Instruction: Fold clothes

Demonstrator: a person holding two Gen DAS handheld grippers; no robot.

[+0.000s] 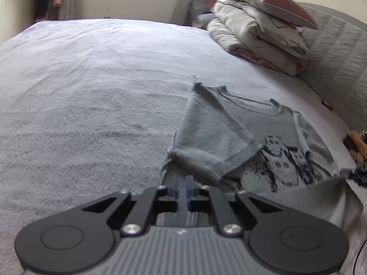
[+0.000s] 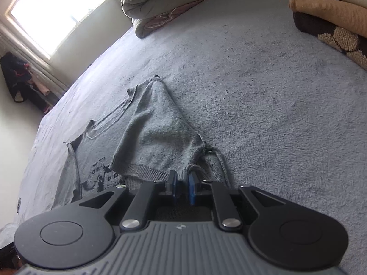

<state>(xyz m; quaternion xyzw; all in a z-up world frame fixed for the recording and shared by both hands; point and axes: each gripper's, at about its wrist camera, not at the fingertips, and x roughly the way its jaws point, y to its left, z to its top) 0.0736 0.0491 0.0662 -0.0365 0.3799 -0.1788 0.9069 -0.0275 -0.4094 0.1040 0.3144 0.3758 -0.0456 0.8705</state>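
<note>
My left gripper sat low over the near edge of the grey sweater, its blue pads only a sliver apart with knit lying in the gap; whether they pinched that cloth or merely straddled it I could not tell. My right gripper was at the sweater's other side, jaws likewise narrowly parted, with the ribbed cuff of the folded-in sleeve and a loose grey strand right at the tips (grip or no grip, again unclear). The sweater lay flat on the pale fleece bedspread, both sleeves turned in over the chest, its dark animal pattern showing below the left sleeve. To the left of the garment the bed ran wide and bare to its far edge. Beyond, a stack of folded bedding with a mauve pillow stood against the padded headboard. A brown and tan plush blanket lay near the bed's right edge.
</note>
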